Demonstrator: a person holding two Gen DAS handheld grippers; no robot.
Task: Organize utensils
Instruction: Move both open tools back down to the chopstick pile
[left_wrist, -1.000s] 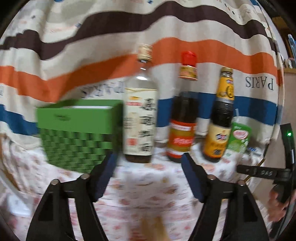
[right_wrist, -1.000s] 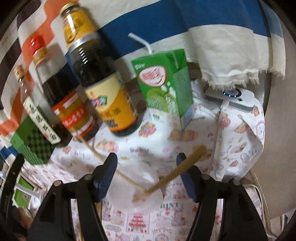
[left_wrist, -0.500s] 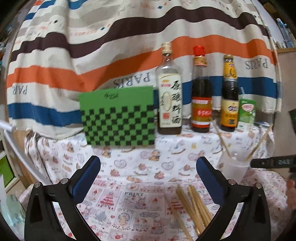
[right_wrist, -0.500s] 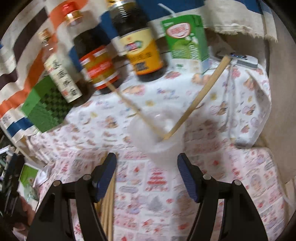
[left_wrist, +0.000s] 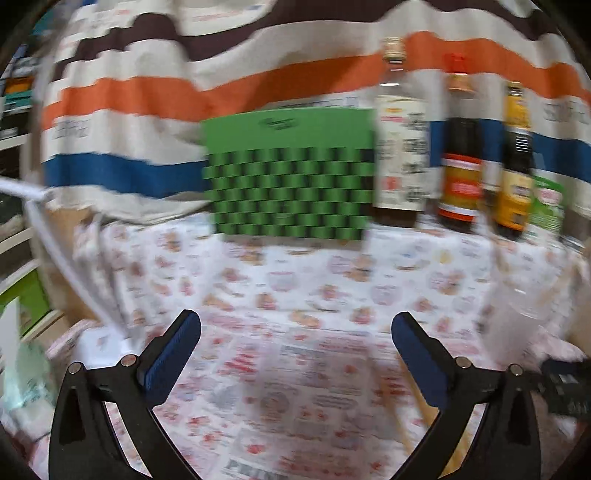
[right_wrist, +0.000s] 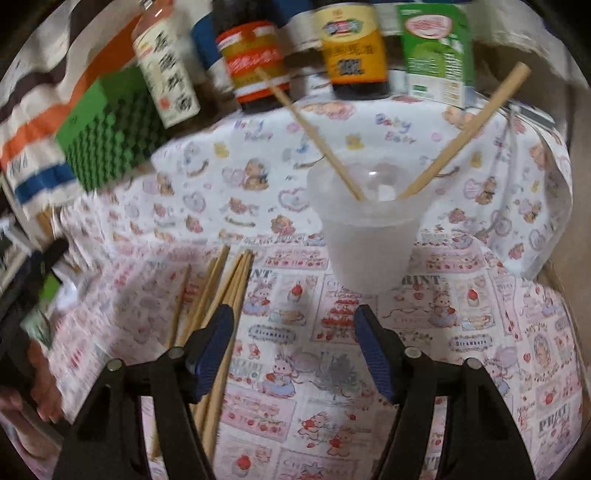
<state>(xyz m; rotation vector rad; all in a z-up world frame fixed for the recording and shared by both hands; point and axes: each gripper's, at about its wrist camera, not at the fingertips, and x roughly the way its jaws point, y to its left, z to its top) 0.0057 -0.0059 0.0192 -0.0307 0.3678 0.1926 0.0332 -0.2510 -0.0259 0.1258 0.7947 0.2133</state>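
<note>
A frosted plastic cup (right_wrist: 369, 236) stands on the patterned tablecloth with two wooden chopsticks (right_wrist: 461, 133) leaning out of it. Several more chopsticks (right_wrist: 225, 288) lie loose on the cloth to the cup's left, running under my right gripper's left finger. My right gripper (right_wrist: 293, 350) hovers just in front of the cup, its jaws closing with nothing between them. My left gripper (left_wrist: 295, 354) hangs wide open over bare cloth; the cup (left_wrist: 517, 332) shows blurred at its right, and a chopstick (left_wrist: 424, 410) lies under its right finger.
Along the back stand a green checkered box (left_wrist: 291, 177), three sauce bottles (left_wrist: 460, 166) and a green drink carton (right_wrist: 436, 51), before a striped hanging cloth (left_wrist: 147, 96). A hand (right_wrist: 40, 373) with the other gripper shows at the right wrist view's left edge.
Both grippers have pulled back from the bottles and sunk towards the table. The left jaws opened wider. The cup and loose chopsticks came into the right wrist view.
</note>
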